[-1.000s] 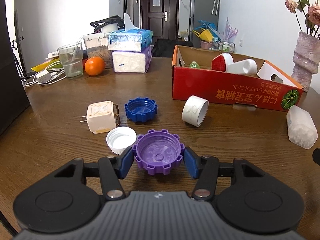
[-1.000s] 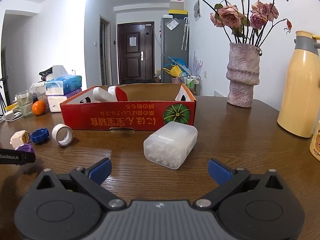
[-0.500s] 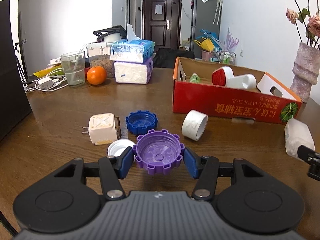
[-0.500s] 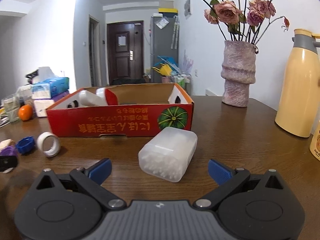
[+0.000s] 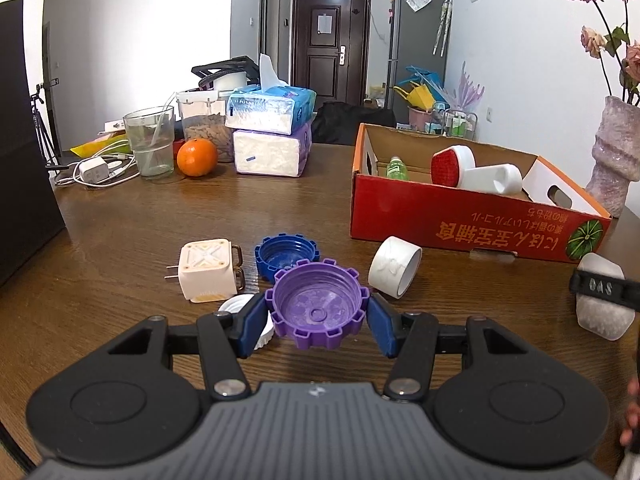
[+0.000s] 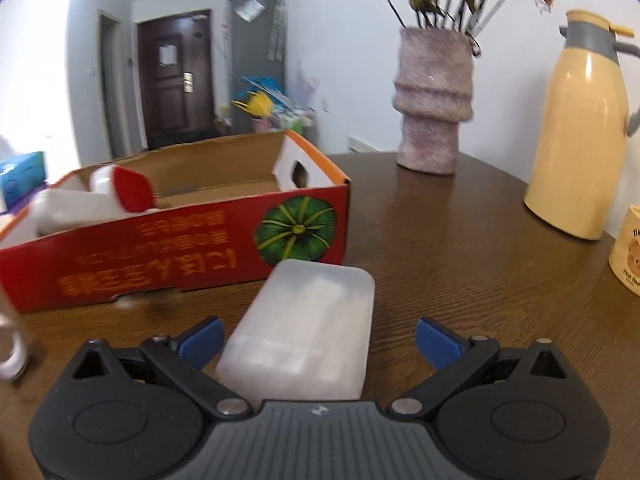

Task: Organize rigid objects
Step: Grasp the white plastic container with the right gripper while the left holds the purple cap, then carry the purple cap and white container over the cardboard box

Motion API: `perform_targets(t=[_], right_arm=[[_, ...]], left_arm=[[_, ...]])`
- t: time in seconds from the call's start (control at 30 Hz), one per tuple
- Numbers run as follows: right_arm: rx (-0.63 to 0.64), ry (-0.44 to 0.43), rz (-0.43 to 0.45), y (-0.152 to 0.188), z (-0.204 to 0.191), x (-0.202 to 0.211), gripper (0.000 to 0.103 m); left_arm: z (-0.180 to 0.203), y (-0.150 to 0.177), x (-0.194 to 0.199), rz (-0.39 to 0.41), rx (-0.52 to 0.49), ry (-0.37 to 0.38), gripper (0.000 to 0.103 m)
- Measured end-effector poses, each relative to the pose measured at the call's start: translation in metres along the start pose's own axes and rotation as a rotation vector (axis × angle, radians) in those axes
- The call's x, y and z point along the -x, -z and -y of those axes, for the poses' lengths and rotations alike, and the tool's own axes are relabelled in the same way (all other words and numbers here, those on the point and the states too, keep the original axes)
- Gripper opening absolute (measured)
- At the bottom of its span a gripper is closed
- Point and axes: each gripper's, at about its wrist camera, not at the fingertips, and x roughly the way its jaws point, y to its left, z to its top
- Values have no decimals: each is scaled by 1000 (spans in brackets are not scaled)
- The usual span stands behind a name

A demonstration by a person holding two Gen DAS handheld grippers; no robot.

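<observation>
My left gripper (image 5: 317,320) is shut on a purple toothed lid (image 5: 318,305), lifted a little above the wooden table. Below and behind it lie a white cap (image 5: 240,308), a cream plug adapter (image 5: 208,270), a blue toothed lid (image 5: 286,254) and a white ring (image 5: 394,266). A red cardboard box (image 5: 472,222) holds a white bottle with a red cap (image 5: 472,168) and a green bottle (image 5: 396,166). My right gripper (image 6: 320,338) stands open around a frosted plastic case (image 6: 308,328); its pads are clear of the case's sides. In the left wrist view that case (image 5: 604,316) lies at the right edge.
Tissue packs (image 5: 270,136), an orange (image 5: 197,157), a glass (image 5: 150,140) and chargers sit at the table's far left. A flower vase (image 6: 434,96), a yellow thermos (image 6: 580,128) and a cream mug (image 6: 628,252) stand on the right.
My left gripper has lifted the purple lid slightly off the table. My right gripper has moved forward, so the frosted case now lies between its open fingers.
</observation>
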Motion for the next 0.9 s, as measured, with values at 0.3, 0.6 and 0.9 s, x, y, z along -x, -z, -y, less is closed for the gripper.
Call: perform_targets(t=[0.3,0.6,0.9], right_arm=[[-21,30,-57,-6,3,-20,65],[3,-37,-50,-6,19,-16,65],[-48,-127,-7,-7,34,3,65]], left_arm=[[-4,1,-2,-10,10,-1,56],[-8,1,-1,-15,25,-5,56],[-8,1,1,-5,25,-3,56]])
